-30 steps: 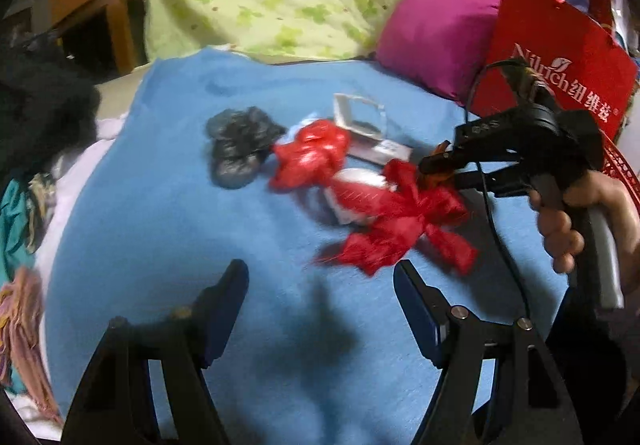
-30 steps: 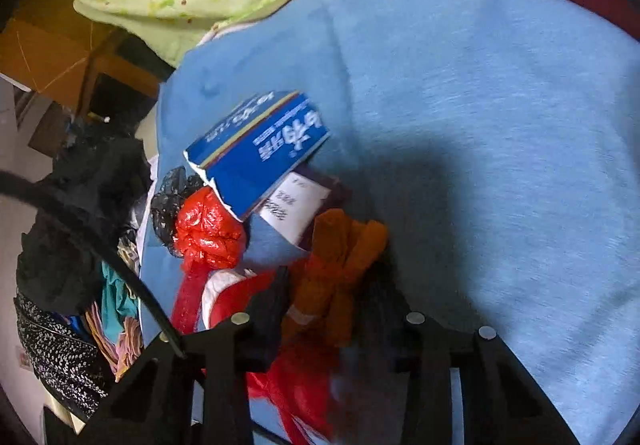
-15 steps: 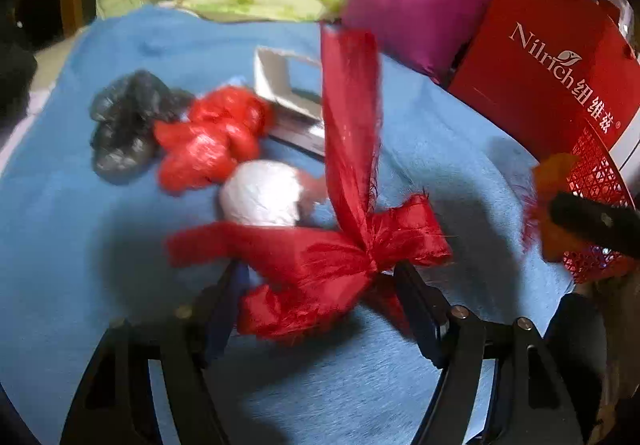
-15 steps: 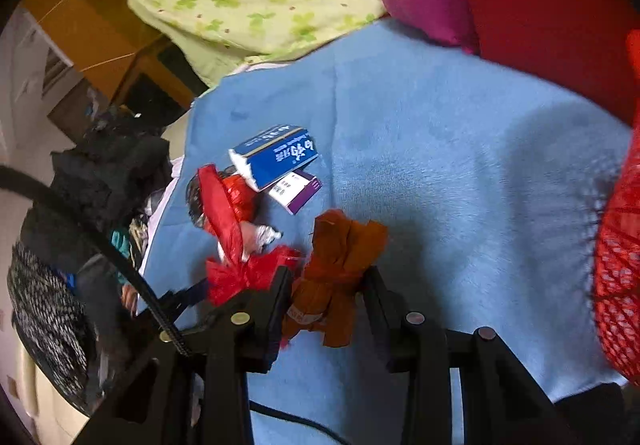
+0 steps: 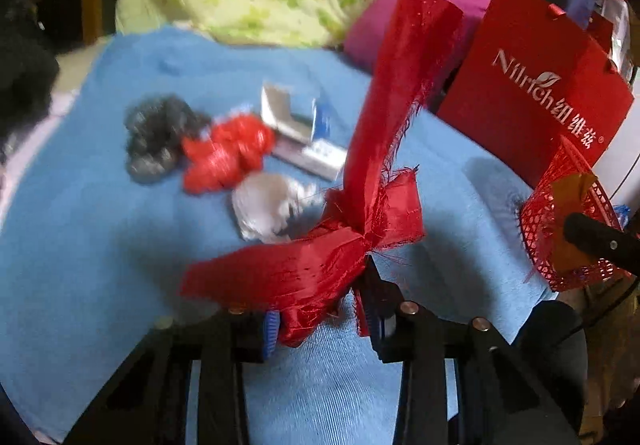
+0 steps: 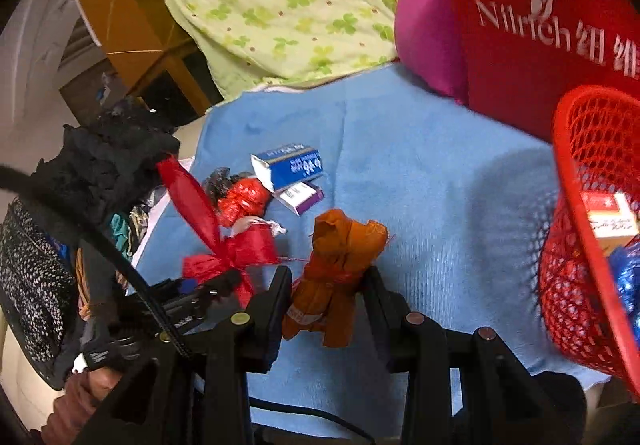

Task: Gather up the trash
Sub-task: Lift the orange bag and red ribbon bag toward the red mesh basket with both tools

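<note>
Left hand-held gripper [image 5: 320, 319], jaws just closed on the red ribbon bow [image 5: 344, 237] at its knot, lifts it off the blue bed cover [image 5: 80, 245] — one tail stands upright. Right hand-held gripper [image 6: 326, 299] clamps an orange wrapper [image 6: 340, 269], long axis upright, near the red mesh basket [image 6: 576, 181] — presumably its destination.

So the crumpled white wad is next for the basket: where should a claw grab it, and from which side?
Grip the white wad across its rounded bulk, coming from above on the near side. It lies loose on the blue cloth, but the red crumpled bag sits close behind it, crowding the far side.
</note>
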### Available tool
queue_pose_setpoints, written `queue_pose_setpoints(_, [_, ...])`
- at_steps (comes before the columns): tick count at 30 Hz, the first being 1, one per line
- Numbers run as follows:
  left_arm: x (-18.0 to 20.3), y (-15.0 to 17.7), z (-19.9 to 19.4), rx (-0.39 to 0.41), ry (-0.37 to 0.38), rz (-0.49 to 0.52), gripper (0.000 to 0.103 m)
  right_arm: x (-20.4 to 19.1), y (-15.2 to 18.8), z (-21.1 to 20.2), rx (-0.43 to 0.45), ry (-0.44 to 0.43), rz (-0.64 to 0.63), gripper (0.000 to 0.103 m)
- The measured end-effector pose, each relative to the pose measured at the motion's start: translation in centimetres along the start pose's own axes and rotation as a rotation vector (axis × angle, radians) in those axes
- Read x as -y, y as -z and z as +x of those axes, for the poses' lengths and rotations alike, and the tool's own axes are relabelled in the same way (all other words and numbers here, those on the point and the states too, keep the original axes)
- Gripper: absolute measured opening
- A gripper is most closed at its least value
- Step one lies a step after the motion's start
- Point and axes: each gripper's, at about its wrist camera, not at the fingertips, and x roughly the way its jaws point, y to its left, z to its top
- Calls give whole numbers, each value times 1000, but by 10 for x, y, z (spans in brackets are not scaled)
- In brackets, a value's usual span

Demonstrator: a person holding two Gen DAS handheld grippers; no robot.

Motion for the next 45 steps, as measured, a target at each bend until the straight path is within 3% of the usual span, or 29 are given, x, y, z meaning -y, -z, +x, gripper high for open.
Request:
queue_pose_setpoints(12, [59,-31,-91,176,-175,117,38,-17,-6,-69,146,-11,-54,39])
queue_pose_setpoints(24, [92,-34,-122,233,-306,175,38,-21,-2,-115,245,-20,-88,39])
queue_pose_setpoints(29, [107,-33,-130,254,-332,206,38,-16,-3,-125,270,-21,-84,39])
queue_pose_setpoints(45, [135,-36,-127,250,-317,263,39,14,-2,-144,301,-5,-26,39])
